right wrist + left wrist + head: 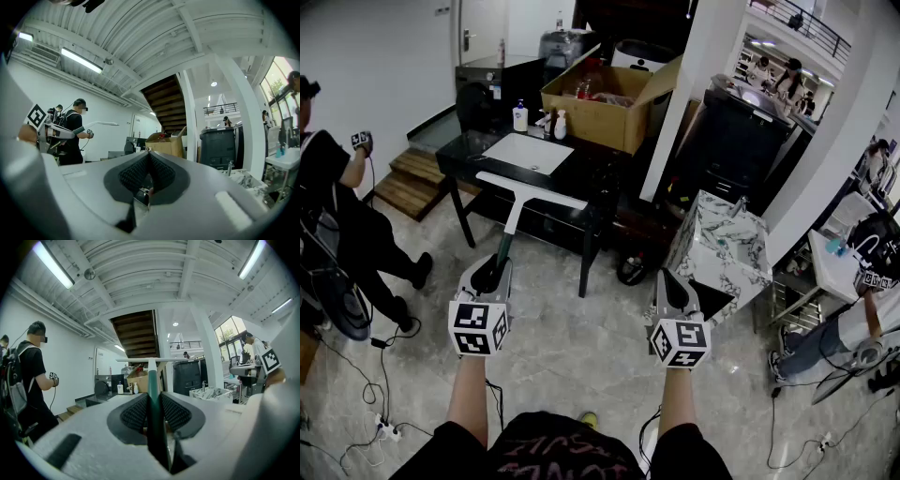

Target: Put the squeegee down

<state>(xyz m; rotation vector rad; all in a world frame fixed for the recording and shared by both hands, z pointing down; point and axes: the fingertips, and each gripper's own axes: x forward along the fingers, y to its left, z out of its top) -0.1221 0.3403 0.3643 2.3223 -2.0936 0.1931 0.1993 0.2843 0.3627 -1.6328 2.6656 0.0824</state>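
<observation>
L gripper clamps squeegee handle.

Up on the head we look steeply down over left gripper and right gripper; each gripper view stares level along its jaws, close, all sharing the cardboard box.

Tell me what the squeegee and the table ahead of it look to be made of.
Squeegee: probably matte plastic, white crossbar and neck, dark green handle, no metallic shine; blade strip too small to judge.
Table: glossy black top, glass or lacquer perhaps, as it reflects light; thin black legs, possibly painted metal.
</observation>
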